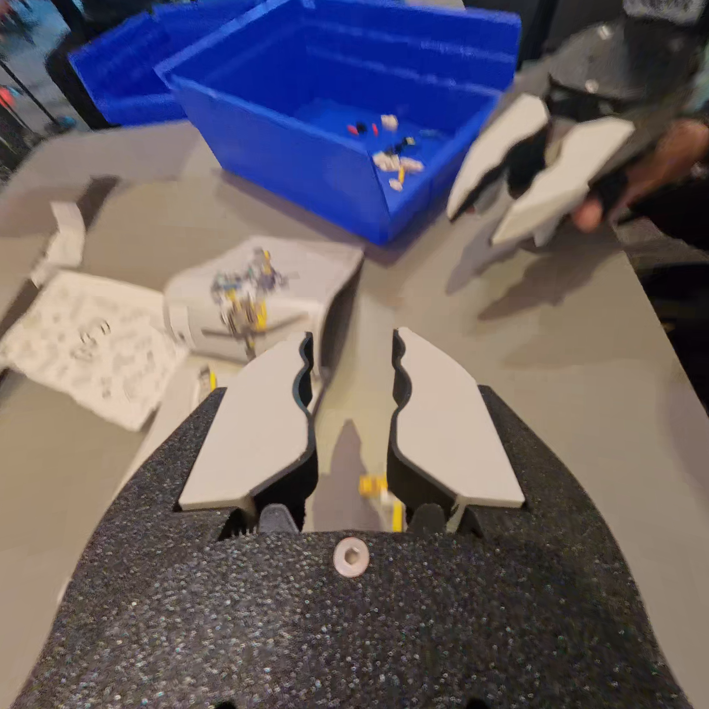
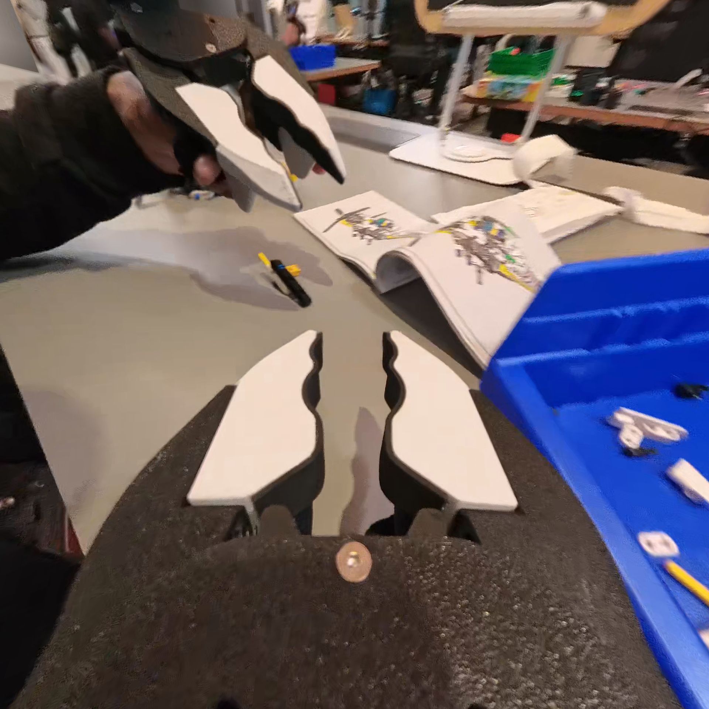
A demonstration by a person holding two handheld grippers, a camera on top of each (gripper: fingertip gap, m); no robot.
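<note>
**Grey table, both grippers held above it with fingers apart**

Left wrist view: grey table (image 1: 498, 345), picture blurred. Blue bin (image 1: 307, 161) at the far side, small loose parts (image 1: 395, 161) on its floor; a second blue bin (image 1: 115, 76) behind it. Open booklet (image 1: 261, 299) just beside the left fingertip; a white sheet (image 1: 84, 345) to its left. Left gripper (image 1: 353, 337) has its fingers well apart, only table between them. A small yellow piece (image 1: 370, 485) lies on the table low between the fingers, touching neither that I can see. Right gripper (image 1: 475, 226) hangs at upper right, held by a hand (image 1: 667, 161).

Right wrist view: cluttered workroom behind. Right gripper (image 2: 352, 339) is parted, bare table in the gap. Black-and-yellow piece (image 2: 286, 278) lies ahead, apart from both grippers. Booklet (image 2: 460, 261) right of it; bin (image 2: 614, 345) at the right edge. Left gripper (image 2: 318, 192) is above the piece, fingers apart.
</note>
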